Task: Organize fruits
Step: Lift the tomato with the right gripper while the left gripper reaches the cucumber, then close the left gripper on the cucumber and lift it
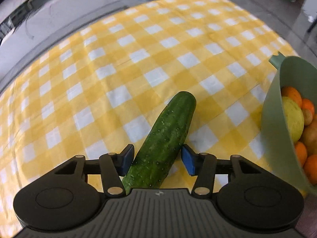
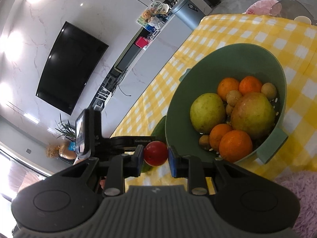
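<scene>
A long dark-green cucumber [image 1: 164,140] with a bumpy skin lies slanted on the yellow-and-white checked tablecloth [image 1: 122,63], its near part passing between the blue-padded fingers of the left gripper [image 1: 157,158]. The right pad touches its flank, while the left pad stands just beside it; whether both pads press on it cannot be told. Off to the right of these jaws stands the sage-green plastic colander bowl [image 1: 277,119].

The right gripper [image 2: 155,154] is clamped on a small round red fruit [image 2: 156,153], held just short of the bowl's near rim. Beyond and right of these jaws the bowl holds two large yellow-green pears [image 2: 207,115], several oranges [image 2: 235,145] and small brown round fruits [image 2: 233,97]. A wall-mounted black television [image 2: 69,67] hangs far to the left.
</scene>
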Available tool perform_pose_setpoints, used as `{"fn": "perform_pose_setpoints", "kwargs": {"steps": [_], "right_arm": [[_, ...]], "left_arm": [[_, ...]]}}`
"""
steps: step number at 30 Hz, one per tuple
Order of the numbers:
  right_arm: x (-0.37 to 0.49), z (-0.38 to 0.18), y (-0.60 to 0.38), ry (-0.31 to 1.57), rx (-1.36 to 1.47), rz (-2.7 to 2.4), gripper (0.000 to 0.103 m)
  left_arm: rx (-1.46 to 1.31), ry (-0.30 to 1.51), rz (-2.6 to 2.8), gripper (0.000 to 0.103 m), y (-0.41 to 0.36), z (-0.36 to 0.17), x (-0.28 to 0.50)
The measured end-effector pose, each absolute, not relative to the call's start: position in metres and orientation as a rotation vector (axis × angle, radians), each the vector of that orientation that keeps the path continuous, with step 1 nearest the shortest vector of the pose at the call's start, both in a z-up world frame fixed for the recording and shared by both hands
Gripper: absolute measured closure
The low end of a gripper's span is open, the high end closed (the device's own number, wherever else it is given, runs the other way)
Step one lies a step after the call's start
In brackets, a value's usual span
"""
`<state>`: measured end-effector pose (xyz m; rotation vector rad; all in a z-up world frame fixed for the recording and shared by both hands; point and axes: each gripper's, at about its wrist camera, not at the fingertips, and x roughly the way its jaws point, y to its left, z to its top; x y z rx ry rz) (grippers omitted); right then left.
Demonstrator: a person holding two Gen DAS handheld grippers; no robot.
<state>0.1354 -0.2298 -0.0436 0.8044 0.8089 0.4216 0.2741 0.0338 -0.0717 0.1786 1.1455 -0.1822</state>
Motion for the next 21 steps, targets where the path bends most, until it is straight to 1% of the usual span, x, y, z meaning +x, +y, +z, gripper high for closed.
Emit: {"fn": "perform_pose_setpoints", "kwargs": {"steps": [1, 2, 4, 5, 6, 10, 15, 18, 21], "right_arm": [[0.136, -0.044, -0.229, 0.812, 0.803, 0.422, 0.080], [0.136, -0.044, -0.229, 0.814, 0.802, 0.422, 0.080], [0.136, -0.045, -0.229, 0.818, 0.803, 0.423, 0.080], [0.137, -0.045, -0.229, 0.818, 0.802, 0.422, 0.080], [0.136, -0.045, -0.228, 0.817, 0.800, 0.421, 0.080], [0.138, -0.045, -0.226, 0.824, 0.793, 0.412, 0.080], [0.140, -0.047, -0.224, 0.839, 0.777, 0.407, 0.080], [0.142, -0.050, -0.223, 0.848, 0.770, 0.400, 0.080], [0.143, -0.051, -0.221, 0.854, 0.765, 0.400, 0.080]], "left_arm": [[0.198, 1.134, -0.207, 0.044, 0.033, -0.074, 0.273], [0.236, 1.122, -0.224, 0.041, 0.033, -0.078, 0.269], [0.235, 1.079, -0.253, 0.039, 0.037, -0.077, 0.261], [0.207, 1.074, -0.260, 0.040, 0.041, -0.078, 0.260], [0.163, 1.067, -0.272, 0.046, 0.048, -0.079, 0.259], [0.190, 1.000, -0.281, 0.048, 0.046, -0.079, 0.245], [0.159, 0.963, -0.228, 0.054, 0.042, -0.078, 0.232], [0.049, 1.004, -0.184, 0.055, 0.048, -0.075, 0.227], [-0.088, 1.135, -0.089, 0.057, 0.051, -0.071, 0.224]]}}
